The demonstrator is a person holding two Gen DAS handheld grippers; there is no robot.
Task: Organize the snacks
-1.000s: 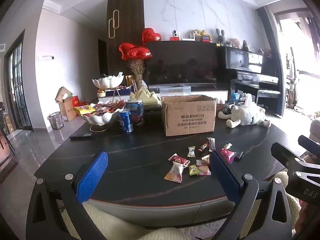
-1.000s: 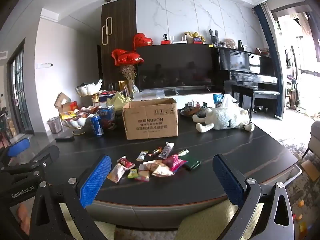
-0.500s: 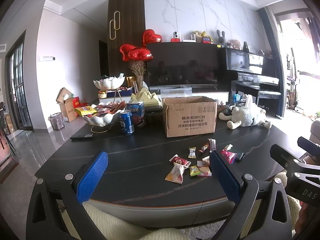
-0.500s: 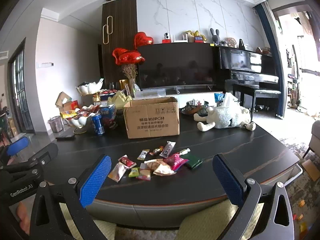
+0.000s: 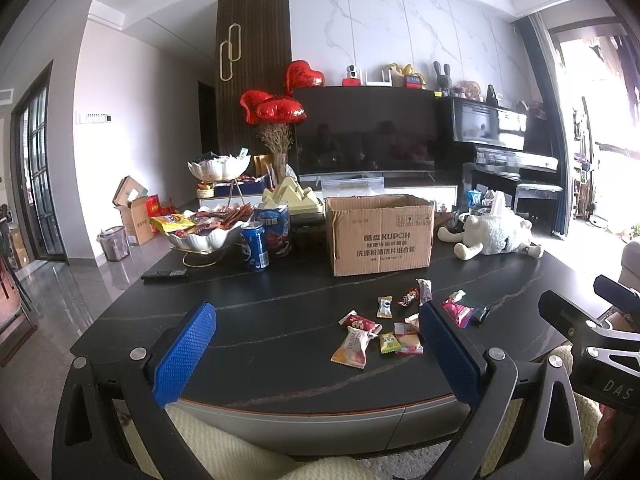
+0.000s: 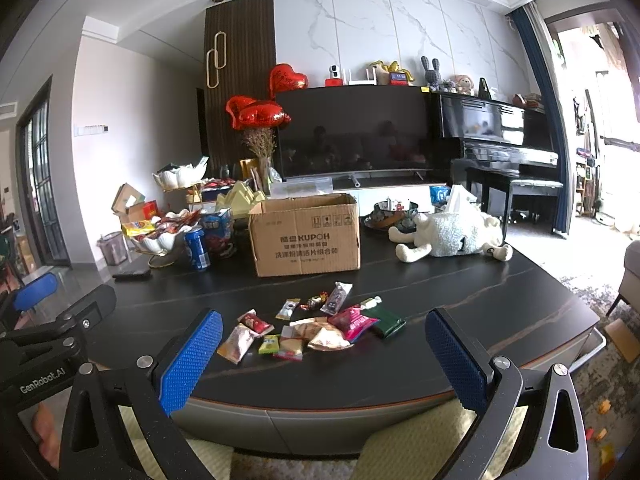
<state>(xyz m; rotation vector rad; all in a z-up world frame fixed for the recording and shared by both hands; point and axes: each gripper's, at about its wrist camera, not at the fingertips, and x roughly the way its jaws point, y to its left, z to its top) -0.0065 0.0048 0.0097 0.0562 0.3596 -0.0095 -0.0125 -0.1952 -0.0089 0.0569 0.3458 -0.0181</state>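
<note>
While both blue-padded grippers (image 5: 316,344) (image 6: 322,350) are held wide and empty, loose wrapped snacks (image 6: 312,326) remain ungathered at 12 o'clock; a first pickup is needed.

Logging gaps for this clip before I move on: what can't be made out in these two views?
- Inside of the cardboard box: both views, hidden by its front wall.
- Some of the loose snacks: left view, behind the left gripper finger.
- Wrapper print: both views, too small.
- The person: only a bit of hand at the frame edges.
</note>
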